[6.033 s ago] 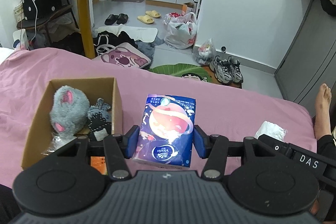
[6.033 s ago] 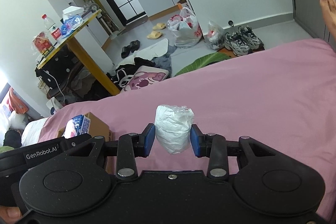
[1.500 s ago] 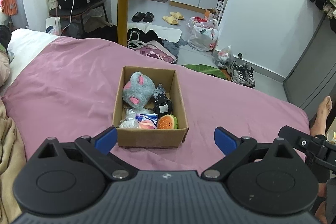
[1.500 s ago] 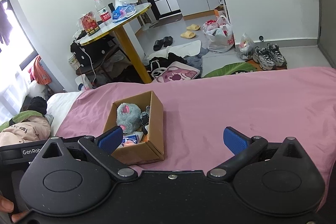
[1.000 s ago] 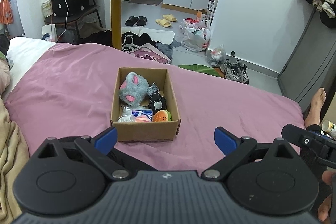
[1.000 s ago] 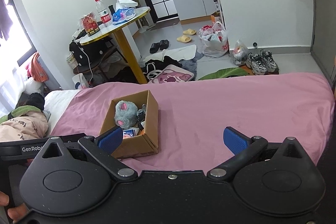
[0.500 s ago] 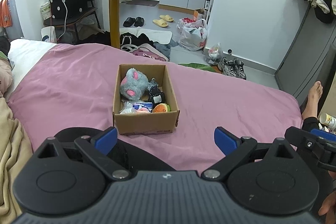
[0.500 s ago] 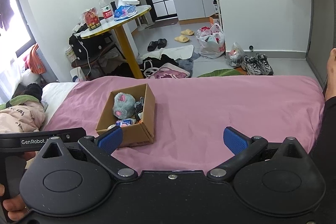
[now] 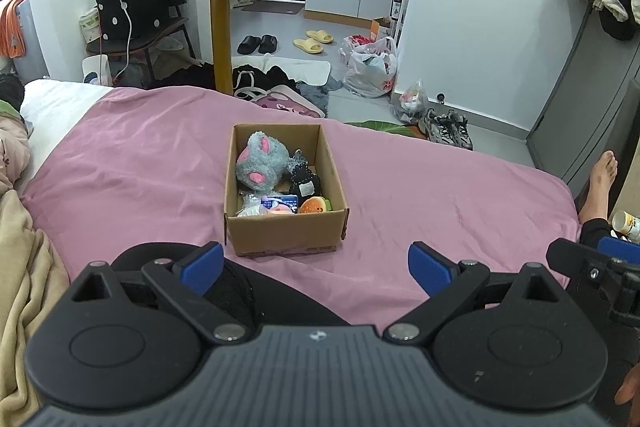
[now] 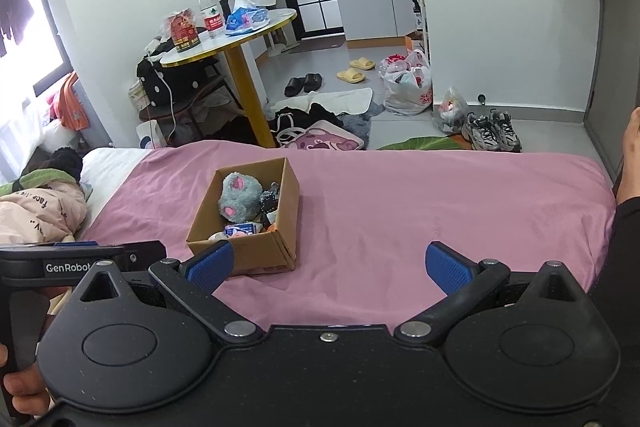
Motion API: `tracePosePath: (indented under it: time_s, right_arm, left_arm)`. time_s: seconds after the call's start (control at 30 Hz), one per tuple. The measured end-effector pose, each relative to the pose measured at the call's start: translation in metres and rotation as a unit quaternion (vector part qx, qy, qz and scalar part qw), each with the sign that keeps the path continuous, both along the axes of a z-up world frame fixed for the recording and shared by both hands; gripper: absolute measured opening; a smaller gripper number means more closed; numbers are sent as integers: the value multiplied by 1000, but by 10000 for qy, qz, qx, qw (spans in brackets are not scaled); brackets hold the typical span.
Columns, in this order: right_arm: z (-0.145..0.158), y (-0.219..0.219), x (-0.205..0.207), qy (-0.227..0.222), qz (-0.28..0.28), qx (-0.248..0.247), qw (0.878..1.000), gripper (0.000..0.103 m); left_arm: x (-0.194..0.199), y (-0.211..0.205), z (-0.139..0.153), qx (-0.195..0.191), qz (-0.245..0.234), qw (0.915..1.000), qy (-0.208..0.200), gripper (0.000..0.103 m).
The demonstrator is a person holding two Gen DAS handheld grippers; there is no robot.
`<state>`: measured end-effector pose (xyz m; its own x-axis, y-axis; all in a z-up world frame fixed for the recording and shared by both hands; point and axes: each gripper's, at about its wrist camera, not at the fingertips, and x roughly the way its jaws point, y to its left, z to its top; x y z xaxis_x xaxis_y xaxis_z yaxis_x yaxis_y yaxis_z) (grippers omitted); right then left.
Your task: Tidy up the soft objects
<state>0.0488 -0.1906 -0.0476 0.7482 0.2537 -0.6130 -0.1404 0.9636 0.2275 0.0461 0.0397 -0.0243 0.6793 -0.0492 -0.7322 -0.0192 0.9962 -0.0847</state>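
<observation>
Both my left gripper (image 9: pixel 316 267) and right gripper (image 10: pixel 326 265) gape empty. The soft toys sit in the cardboard box (image 9: pixel 285 233) on the bed (image 9: pixel 440 195); light, squashy, best pinched mid-body.

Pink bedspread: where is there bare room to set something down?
Bare pink bedspread lies right of the cardboard box, toward the bare foot, and left of it toward the beige blanket. The box itself is crowded with soft items.
</observation>
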Motion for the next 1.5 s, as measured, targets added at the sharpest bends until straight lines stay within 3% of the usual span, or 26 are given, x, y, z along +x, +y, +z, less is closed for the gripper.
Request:
tracePosePath:
  time_s: [1.5]
  right_arm:
    - [-3,7,0,80,-9,-234,9997,103]
  left_arm:
    - [-2,0,1,53,-83,10000,-16,98]
